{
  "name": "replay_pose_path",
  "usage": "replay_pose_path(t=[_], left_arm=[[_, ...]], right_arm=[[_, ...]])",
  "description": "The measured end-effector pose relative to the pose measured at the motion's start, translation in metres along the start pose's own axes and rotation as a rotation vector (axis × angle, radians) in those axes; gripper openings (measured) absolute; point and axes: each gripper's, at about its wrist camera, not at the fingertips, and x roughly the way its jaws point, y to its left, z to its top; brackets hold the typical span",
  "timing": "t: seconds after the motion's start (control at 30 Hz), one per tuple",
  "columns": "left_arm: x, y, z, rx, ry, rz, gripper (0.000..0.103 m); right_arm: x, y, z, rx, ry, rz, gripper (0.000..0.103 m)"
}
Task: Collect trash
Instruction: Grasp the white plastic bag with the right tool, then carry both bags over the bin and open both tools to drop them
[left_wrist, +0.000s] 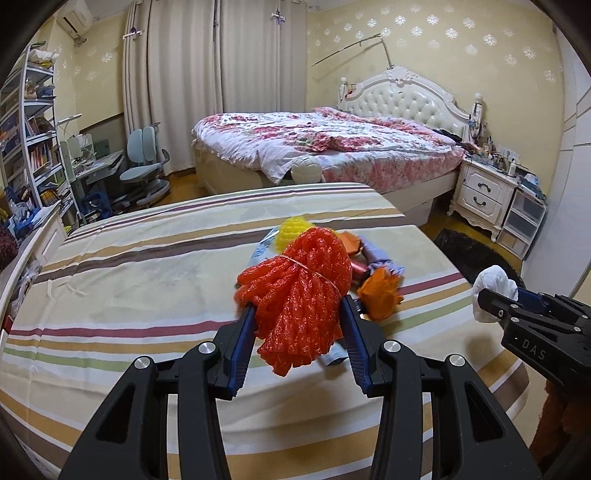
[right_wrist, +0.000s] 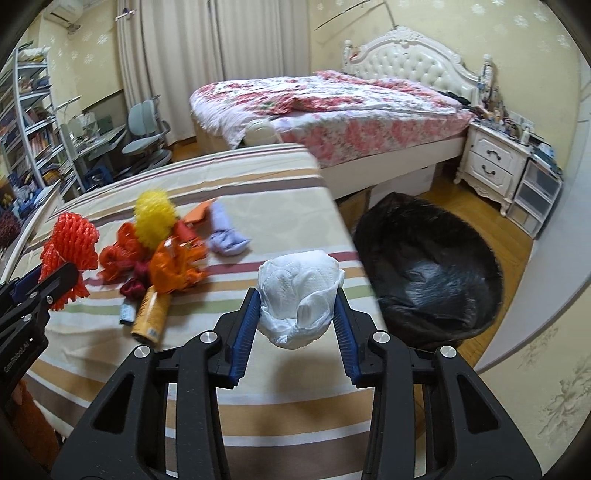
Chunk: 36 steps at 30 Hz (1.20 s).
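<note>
left gripper (left_wrist: 297, 317): clamped on the red foam net, both blue pads pressing its sides; seen from the right wrist view at far left, net sticking up past the fingertips
red foam net (left_wrist: 301, 291): bright orange-red mesh sleeve, bunched and folded, tied round the middle with a thin rubber band; puffy top lobe, loose end hanging below the pads; lifted off the cloth
striped cloth (left_wrist: 122, 266): cream with brown, maroon, tan and green stripes, wrinkled, covers the table where the trash pile sits
yellow foam net (right_wrist: 154, 217): yellow mesh ball, at the back of the pile, on the cloth
orange wrapper (right_wrist: 177, 267): crumpled glossy orange plastic, front of the pile, touching the tube below it
red crumpled bag (right_wrist: 122, 254): thin red-orange plastic, left side of the pile, just beside the orange wrapper
tan tube (right_wrist: 150, 314): cylinder, lying on its side, nearest edge of the pile, small blue item beside it, too blurred to name
lilac cloth wad (right_wrist: 227, 240): pale purple, scrunched, right end of the pile, slightly apart from the rest
right gripper (right_wrist: 297, 310): closed on the white tissue wad, pads against both sides; in the left wrist view it is at the right edge, wad poking past its tips
white tissue wad (right_wrist: 297, 291): white embossed paper, balled up, cup-shaped fold on top, held above the cloth near the table's right edge
black bin bag (right_wrist: 428, 269): glossy black liner, open mouth, on the wood floor just right of the table, nearer than the bed
bed (right_wrist: 332, 99): pink floral quilt, white tufted headboard, background
</note>
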Motion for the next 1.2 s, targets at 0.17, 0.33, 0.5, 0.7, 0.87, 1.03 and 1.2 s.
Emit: replay_pose_path(t=[0.17,0.33,0.5,0.7,0.87,1.03,1.2], left_arm=[[0.009,-0.039,0.019,0.04,-0.035,-0.059,0.045],[0.027,-0.074,0.032,0.074,-0.048,-0.111,0.045],[0.049,-0.105,0.04,0.106,-0.039,-0.145,0.045],[0.082,-0.139,0.046,0.142,-0.007,-0.163,0.045],[0.101,-0.161,0.046,0.168,0.017,-0.169,0.045],[0.118,-0.179,0.047,0.187,0.045,-0.169,0.045],[0.132,-0.194,0.053,0.211,0.053,-0.164,0.045]], right_arm=[[0.0,-0.035,0.012,0.04,-0.037,-0.072,0.039],[0.004,-0.072,0.023,0.088,-0.067,-0.124,0.039],[0.017,-0.105,0.03,0.129,-0.07,-0.171,0.039],[0.035,-0.132,0.033,0.153,-0.06,-0.211,0.039],[0.049,-0.152,0.033,0.186,-0.044,-0.22,0.039],[0.061,-0.164,0.037,0.211,-0.03,-0.21,0.039],[0.069,-0.174,0.039,0.219,-0.021,-0.218,0.04]])
